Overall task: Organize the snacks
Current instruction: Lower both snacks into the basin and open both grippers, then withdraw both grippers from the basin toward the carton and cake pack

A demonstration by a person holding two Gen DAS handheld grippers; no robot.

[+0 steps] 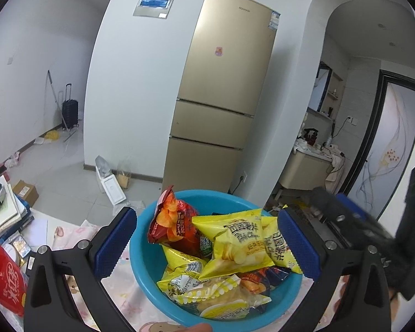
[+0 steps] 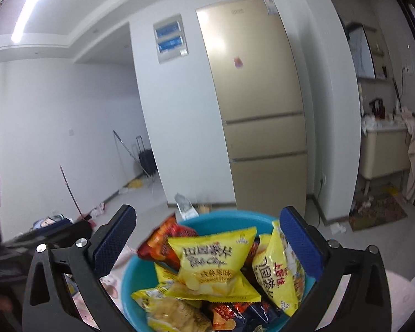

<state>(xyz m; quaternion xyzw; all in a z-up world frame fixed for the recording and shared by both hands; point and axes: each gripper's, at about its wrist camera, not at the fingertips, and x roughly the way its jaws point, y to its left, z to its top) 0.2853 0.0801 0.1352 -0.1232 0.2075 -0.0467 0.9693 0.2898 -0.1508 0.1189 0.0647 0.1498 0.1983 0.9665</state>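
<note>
A blue plastic basin [image 1: 141, 265] sits on a pink patterned tablecloth and holds several snack bags. On top are yellow chip bags [image 1: 232, 242] and a red-orange chip bag [image 1: 170, 221]. My left gripper [image 1: 207, 244] is open, its blue-padded fingers [image 1: 112, 244] spread on either side of the basin above the bags. In the right wrist view the basin [image 2: 130, 282] and a yellow chip bag [image 2: 211, 262] lie between the fingers of my right gripper [image 2: 209, 244], which is open and empty. The right gripper's black body shows at the right of the left wrist view [image 1: 354, 221].
A gold refrigerator [image 1: 224, 91] stands behind the table against a white wall. Books and papers [image 1: 5, 210] and a red package [image 1: 2, 276] lie at the table's left. Floor clutter, a suitcase [image 1: 70, 112] and a vanity [image 1: 310, 166] are farther off.
</note>
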